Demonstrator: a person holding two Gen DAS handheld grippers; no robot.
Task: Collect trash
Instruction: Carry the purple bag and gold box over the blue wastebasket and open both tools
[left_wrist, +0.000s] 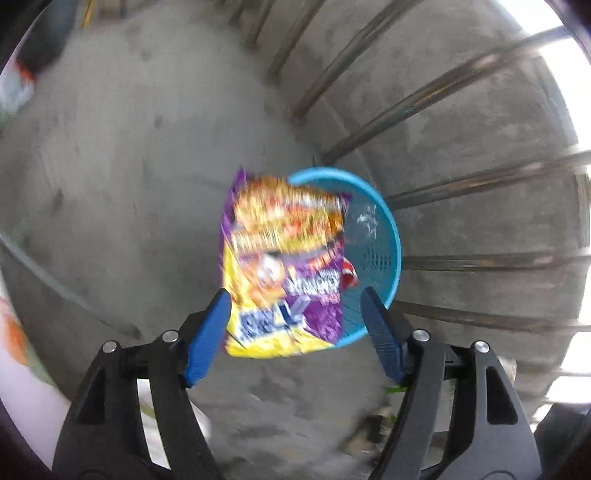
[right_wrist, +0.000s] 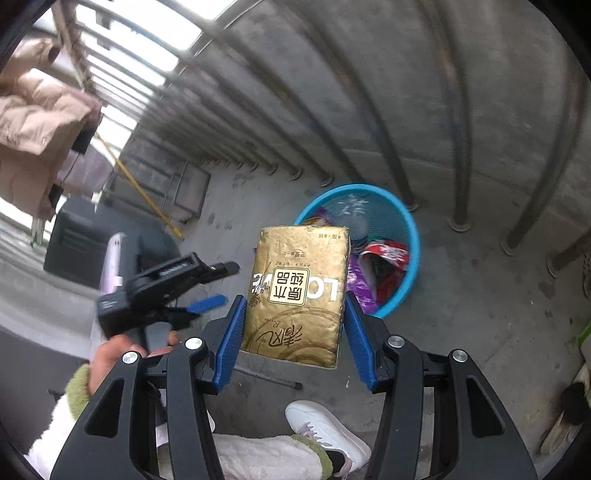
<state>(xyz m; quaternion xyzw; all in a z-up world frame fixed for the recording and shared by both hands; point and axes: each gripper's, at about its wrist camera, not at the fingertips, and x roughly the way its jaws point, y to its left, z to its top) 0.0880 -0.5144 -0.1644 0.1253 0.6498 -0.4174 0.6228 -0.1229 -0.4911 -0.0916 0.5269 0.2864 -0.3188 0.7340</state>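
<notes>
Drop-off step, my read. Round blue plastic basket (right_wrist: 408, 236) on concrete floor by the railing is the landmark. Right gripper (right_wrist: 293, 328) pinches gold foil tissue pack (right_wrist: 299, 295), near side of basket; next: carry over rim, release. Left gripper (left_wrist: 295, 321) fingers spread; blurred purple-yellow snack bag (left_wrist: 284, 266) over basket's near rim, apparently falling free.

A stained concrete floor (right_wrist: 480, 295) carries the blue basket (right_wrist: 412, 236), right of centre, near the railing posts (right_wrist: 460, 221).
</notes>
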